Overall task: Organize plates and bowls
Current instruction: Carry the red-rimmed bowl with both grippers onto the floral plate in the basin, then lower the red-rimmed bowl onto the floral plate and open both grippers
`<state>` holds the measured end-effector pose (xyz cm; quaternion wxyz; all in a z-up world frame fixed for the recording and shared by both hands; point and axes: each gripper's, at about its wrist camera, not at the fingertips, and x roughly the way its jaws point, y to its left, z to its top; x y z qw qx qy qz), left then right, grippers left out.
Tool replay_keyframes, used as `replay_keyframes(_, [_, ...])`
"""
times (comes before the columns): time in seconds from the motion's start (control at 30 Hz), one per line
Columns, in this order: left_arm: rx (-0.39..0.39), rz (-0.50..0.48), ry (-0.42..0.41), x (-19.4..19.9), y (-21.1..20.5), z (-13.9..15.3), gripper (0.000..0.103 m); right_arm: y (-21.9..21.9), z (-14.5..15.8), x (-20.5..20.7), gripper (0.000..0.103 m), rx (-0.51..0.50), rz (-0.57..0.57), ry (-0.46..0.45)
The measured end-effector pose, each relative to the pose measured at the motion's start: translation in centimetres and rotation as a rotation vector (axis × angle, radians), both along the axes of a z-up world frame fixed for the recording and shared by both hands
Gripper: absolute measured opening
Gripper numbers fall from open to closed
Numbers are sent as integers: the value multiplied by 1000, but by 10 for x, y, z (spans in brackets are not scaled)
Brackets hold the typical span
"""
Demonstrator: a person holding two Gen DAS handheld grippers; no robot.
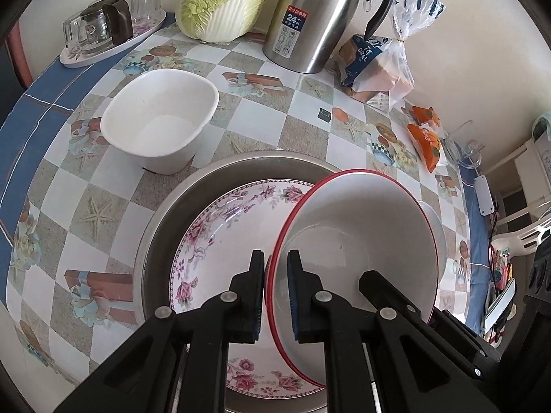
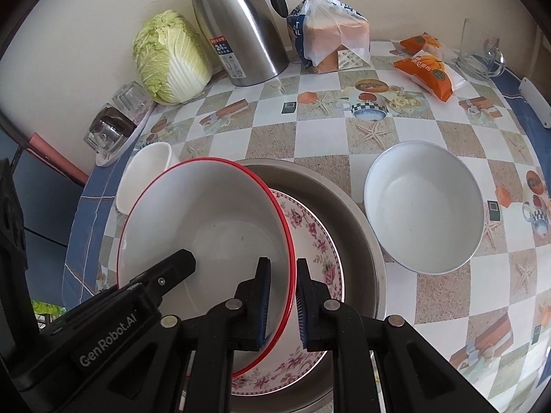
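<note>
The white round bowl with a red rim [image 1: 358, 241] is pinched on both sides by the left tongs [image 1: 275, 296] and the right tongs [image 2: 283, 304], both nearly shut on its rim. It is held tilted over the pink flowered plate [image 1: 220, 227] in the round metal pan [image 1: 162, 227] near the worktop's middle. It should be let down slowly and flat, with both sides kept level, so nothing is knocked.

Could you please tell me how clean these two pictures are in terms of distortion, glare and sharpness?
Left wrist view: heavy fisheye bending curves the table edge, dark corners frame the picture, and soft glare streaks cross the floral plate; focus is sharp. Right wrist view: the same bending, bright reflections on the steel kettle, even daylight, and only soft shadows inside the red-rimmed bowl.
</note>
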<state>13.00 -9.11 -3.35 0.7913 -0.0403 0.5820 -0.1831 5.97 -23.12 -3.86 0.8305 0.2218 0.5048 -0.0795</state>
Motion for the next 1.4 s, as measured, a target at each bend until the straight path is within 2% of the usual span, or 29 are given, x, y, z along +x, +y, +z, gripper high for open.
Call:
replay_keyframes(0.8, [-16, 36, 86, 10, 13, -24, 13, 3, -29, 11, 15, 48, -3, 52])
replay_keyframes(1.4, [-39, 55, 117, 13, 17, -28, 17, 8, -31, 14, 19, 56, 6, 55])
